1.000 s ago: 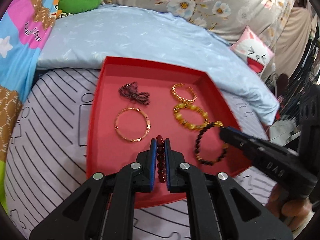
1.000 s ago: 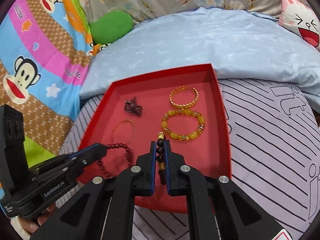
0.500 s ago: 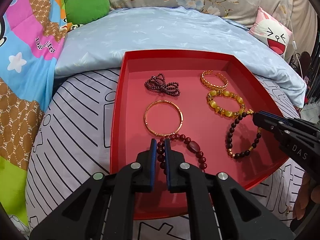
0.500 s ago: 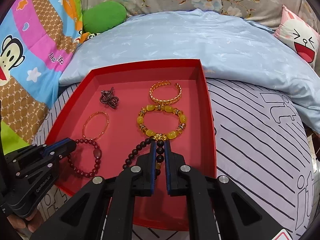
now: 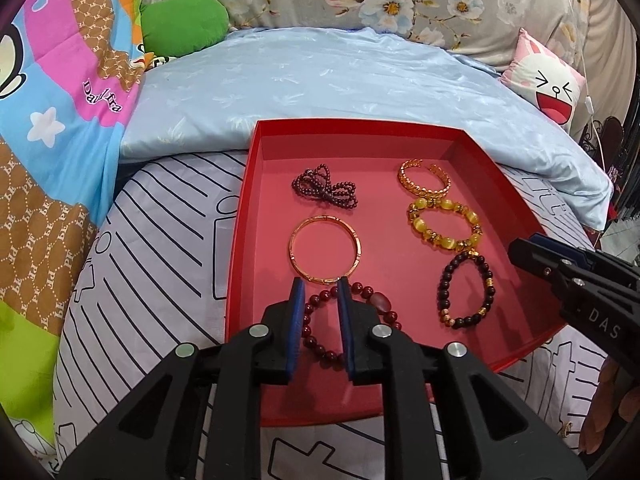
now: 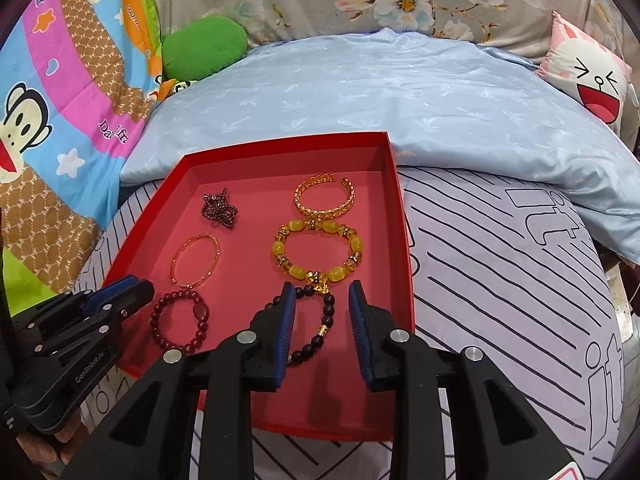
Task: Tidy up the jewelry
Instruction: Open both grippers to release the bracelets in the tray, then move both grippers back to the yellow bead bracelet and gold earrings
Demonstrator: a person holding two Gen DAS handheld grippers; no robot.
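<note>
A red tray [image 5: 240,240] lies on a bed, on a grey sheet [image 5: 160,240] with black line drawings, its far edge against a pale blue quilt [image 5: 320,80]. Six pieces of jewelry lie flat on the tray floor in two columns.

In the left column, from far to near: a knot of small dark beads [image 5: 324,189], a thin gold bangle [image 5: 325,251], and a red bead bracelet [image 5: 340,320]. In the right column: an open gold cuff [image 5: 424,178], a yellow bead bracelet [image 5: 444,224] just beside it, and a black bead bracelet [image 5: 466,290] with gold spacers, its gold charm touching the yellow one.

The left gripper [image 5: 320,292] hangs over the red bracelet. Its jaws have just been opening and stand a little apart; part of the bracelet shows between them, lying on the tray, and the blue pads do not press on it. The tips sit close to the near edge of the bangle.

The right gripper [image 6: 322,292] hangs over the black bracelet [image 6: 316,320]. Its jaws have also just been opening, somewhat wider than the left pair; the bracelet's far half lies between them on the tray, free of the pads. In the left wrist view this gripper [image 5: 520,252] reaches in from the right, over the tray's right wall.

A green cushion [image 5: 184,20], a cartoon blanket [image 5: 52,120] and a pink rabbit pillow [image 5: 548,76] lie behind and around the quilt.
</note>
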